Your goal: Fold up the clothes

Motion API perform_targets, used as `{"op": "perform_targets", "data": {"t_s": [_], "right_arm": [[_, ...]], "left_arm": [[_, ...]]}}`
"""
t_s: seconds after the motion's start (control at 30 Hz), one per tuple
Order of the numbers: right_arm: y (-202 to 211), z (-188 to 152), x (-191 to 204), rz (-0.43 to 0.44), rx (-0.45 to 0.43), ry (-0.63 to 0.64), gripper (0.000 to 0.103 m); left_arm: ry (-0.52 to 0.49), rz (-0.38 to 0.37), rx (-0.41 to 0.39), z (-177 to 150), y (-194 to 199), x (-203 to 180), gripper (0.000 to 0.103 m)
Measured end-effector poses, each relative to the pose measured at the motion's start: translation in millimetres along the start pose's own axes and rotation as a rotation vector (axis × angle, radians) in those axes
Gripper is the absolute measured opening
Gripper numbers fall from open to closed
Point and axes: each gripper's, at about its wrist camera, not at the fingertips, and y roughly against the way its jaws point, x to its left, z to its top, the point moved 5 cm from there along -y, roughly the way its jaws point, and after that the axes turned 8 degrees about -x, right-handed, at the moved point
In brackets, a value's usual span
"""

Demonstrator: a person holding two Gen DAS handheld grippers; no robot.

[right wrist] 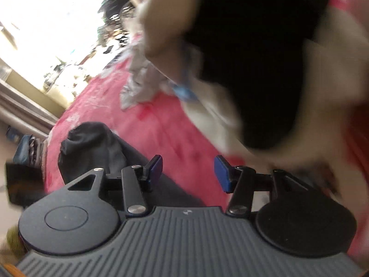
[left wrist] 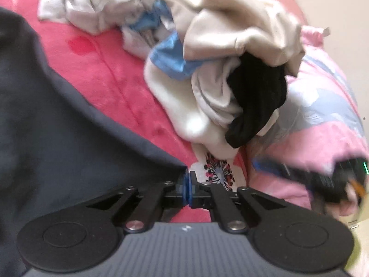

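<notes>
My left gripper (left wrist: 188, 184) is shut on the corner of a dark grey garment (left wrist: 46, 138) that spreads over the left of the left wrist view, on the red blanket (left wrist: 108, 69). A pile of unfolded clothes (left wrist: 219, 46) in beige, white, blue and black lies beyond it. My right gripper (right wrist: 188, 173) is open and empty, its blue pads apart, above the red blanket (right wrist: 161, 120), close to the blurred pile with a black garment (right wrist: 253, 57). The dark grey garment (right wrist: 96, 147) lies to its left. The right gripper also shows blurred at the right edge of the left wrist view (left wrist: 334, 182).
A pink and grey patterned quilt (left wrist: 322, 120) lies at the right of the bed. A white cloth with a red and black print (left wrist: 218, 170) sits just past my left fingertips. A bright window (right wrist: 46, 23) and the bed's far edge show in the right wrist view.
</notes>
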Motion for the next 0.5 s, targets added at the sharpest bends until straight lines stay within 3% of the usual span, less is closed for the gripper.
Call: {"op": "perform_targets", "data": {"t_s": [0.07,0.17,0.23,0.4,0.5], "right_arm": [[21,-23,-15,-0.023,0.001,-0.042,0.054],[29,-57,-30,-0.036,0.027,-0.127,0.054],[27,-73,-33,-0.028,0.037,-0.167,0.054],[4,-94,-35,0.028,0.052,-0.238,0.055],[-21,-93,-32,0.092,0.049,-0.318,0.055]], "left_arm": [[0.059,0.019,0.063,-5,-28,6,0.042],[0.11,0.088,0.086,-11,-42,16,0.043],[0.12,0.059,0.064,-11,-31,15,0.051],[0.153,0.02,-0.084,-7,51,19,0.058],[0.116,0.071,-0.141,-16,103,27,0.058]]}}
